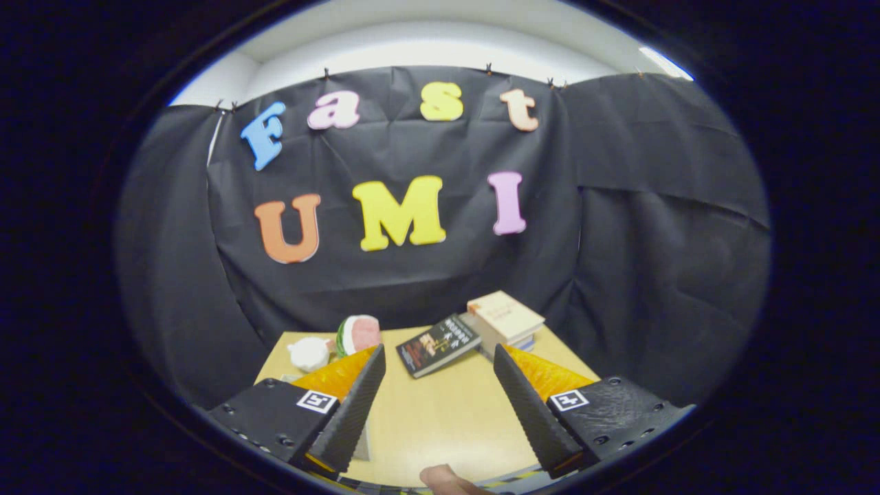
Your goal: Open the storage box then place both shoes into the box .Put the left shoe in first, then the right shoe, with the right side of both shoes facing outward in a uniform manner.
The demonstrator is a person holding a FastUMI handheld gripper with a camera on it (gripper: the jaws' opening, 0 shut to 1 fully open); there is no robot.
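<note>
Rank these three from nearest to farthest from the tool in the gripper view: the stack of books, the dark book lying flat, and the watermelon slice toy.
The tool is open, its fingers holding nothing.
1. Dark book, just ahead, between the fingers' lines.
2. Watermelon slice toy, beyond the left finger.
3. Stack of books, beyond the right finger, by the wall.
Items 2 and 3 are close to call.
</note>
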